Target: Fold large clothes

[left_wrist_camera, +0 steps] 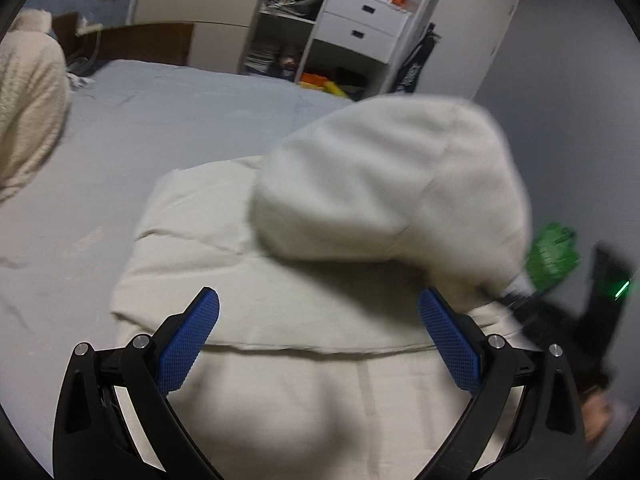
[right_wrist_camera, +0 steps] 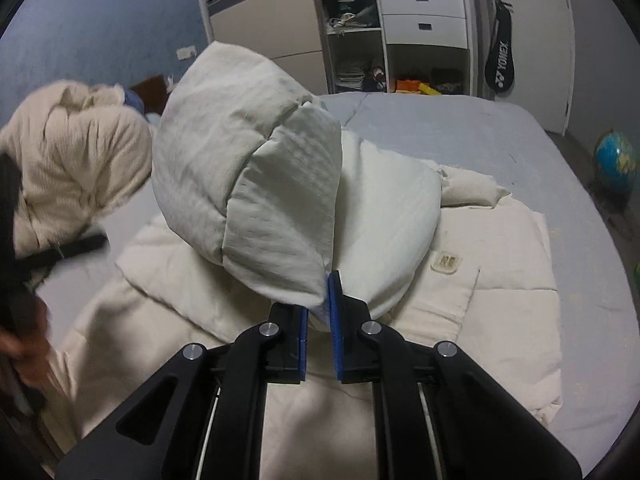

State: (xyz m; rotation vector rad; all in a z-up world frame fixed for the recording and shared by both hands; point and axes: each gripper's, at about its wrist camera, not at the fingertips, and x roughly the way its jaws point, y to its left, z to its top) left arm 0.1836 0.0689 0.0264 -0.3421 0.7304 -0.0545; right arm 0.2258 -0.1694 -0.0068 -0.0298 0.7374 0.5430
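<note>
A cream padded jacket point(left_wrist_camera: 280, 320) lies spread on the grey bed point(left_wrist_camera: 180, 120). It also shows in the right wrist view point(right_wrist_camera: 500, 280). My right gripper point(right_wrist_camera: 318, 320) is shut on the edge of the jacket's hood point(right_wrist_camera: 248, 168) and holds it lifted above the body of the jacket. The lifted hood also shows in the left wrist view point(left_wrist_camera: 380, 184), at the right. My left gripper point(left_wrist_camera: 318, 320) is open and empty, just above the jacket's body, with the hood in front of it.
A rumpled cream blanket point(right_wrist_camera: 68, 152) lies at the left of the bed. An open wardrobe with white drawers point(right_wrist_camera: 424, 16) stands behind the bed. A globe point(right_wrist_camera: 616, 164) stands on the floor at the right. A racket bag point(right_wrist_camera: 500, 60) hangs on the wardrobe.
</note>
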